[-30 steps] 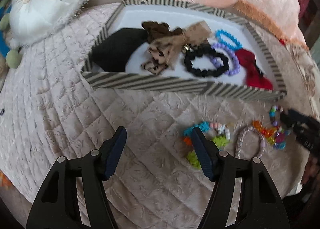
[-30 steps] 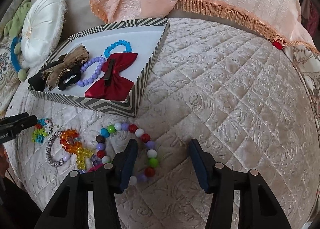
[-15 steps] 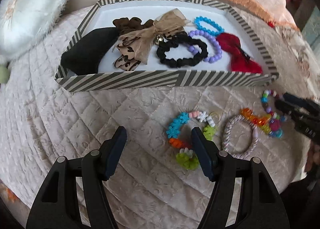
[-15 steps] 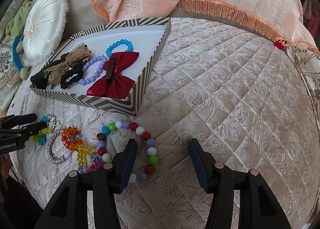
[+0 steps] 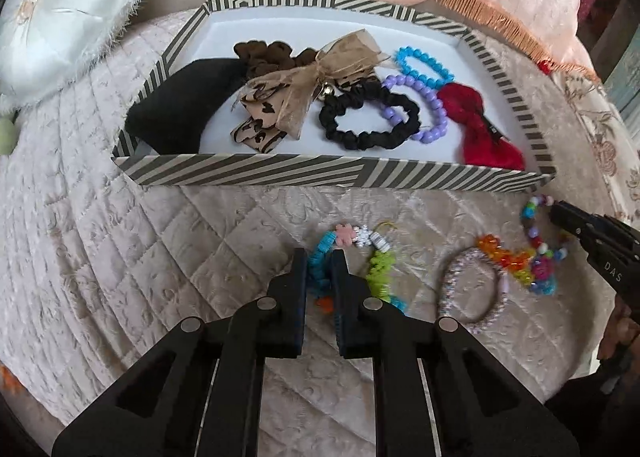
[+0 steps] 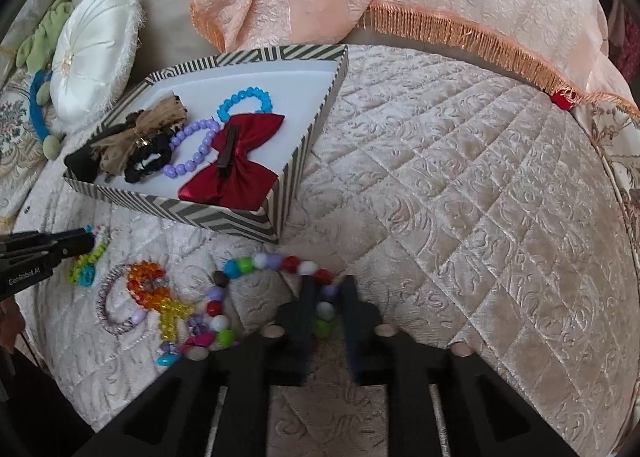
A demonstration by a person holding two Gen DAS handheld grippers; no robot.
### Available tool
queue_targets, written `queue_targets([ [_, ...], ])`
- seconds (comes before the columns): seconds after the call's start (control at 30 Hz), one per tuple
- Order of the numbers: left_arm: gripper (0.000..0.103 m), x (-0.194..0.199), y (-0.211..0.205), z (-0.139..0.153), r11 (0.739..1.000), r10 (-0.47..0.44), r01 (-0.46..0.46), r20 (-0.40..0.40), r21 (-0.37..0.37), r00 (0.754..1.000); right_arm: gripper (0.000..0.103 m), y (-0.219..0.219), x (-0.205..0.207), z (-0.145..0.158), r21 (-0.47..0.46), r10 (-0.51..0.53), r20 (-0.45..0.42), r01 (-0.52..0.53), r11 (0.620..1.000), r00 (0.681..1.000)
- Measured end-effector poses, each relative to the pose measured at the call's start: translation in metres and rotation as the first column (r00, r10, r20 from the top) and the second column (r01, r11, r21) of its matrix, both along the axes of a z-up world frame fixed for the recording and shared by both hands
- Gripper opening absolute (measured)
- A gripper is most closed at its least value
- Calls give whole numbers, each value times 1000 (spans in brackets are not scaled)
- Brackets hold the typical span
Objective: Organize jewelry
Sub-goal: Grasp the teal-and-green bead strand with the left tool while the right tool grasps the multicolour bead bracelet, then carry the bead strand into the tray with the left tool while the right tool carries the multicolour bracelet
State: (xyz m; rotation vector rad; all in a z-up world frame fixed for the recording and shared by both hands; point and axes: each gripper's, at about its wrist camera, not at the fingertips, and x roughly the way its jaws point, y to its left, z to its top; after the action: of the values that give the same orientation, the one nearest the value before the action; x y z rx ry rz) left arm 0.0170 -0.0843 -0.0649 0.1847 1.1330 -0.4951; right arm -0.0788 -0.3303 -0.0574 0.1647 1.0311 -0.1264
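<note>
Striped tray [image 5: 256,173] on quilted bed [image 6: 460,185] holds scrunchies, bow, bead rings. Right tool [image 6: 329,299] pinched on big-bead bracelet [image 6: 256,261]; left tool [image 5: 322,267] pinched on charm bracelet [image 5: 360,257], both beside tray. Risk: loop snagging orange-yellow bracelet [image 5: 506,259] lying against it on lift

White lettering "DAS" is seen on the side of the right gripper [image 5: 560,217] in the left wrist view (only part of a word). In the right wrist view, "GenRobot.AI" is printed in white on the side of the left gripper [image 6: 90,239].
</note>
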Motion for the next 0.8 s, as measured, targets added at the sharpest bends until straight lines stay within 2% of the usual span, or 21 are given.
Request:
queue_targets([
  [0.17,10,-7,5,23,994,-1,5,31,-106,1000,9,4,-6,18,63,24,72,-29,998,997],
  [0.5,10,-16,27,53,973,46,-32,56,-227,997,9,9,-16,51,157,34,179,-63,986,983],
  [0.63,10,-22,29,66,970,47,-25,86,-241,995,9,15,-23,66,179,47,224,-89,980,973],
  [0.8,10,-34,23,82,975,55,-21,146,-221,988,9,22,-28,82,185,62,264,-114,976,963],
])
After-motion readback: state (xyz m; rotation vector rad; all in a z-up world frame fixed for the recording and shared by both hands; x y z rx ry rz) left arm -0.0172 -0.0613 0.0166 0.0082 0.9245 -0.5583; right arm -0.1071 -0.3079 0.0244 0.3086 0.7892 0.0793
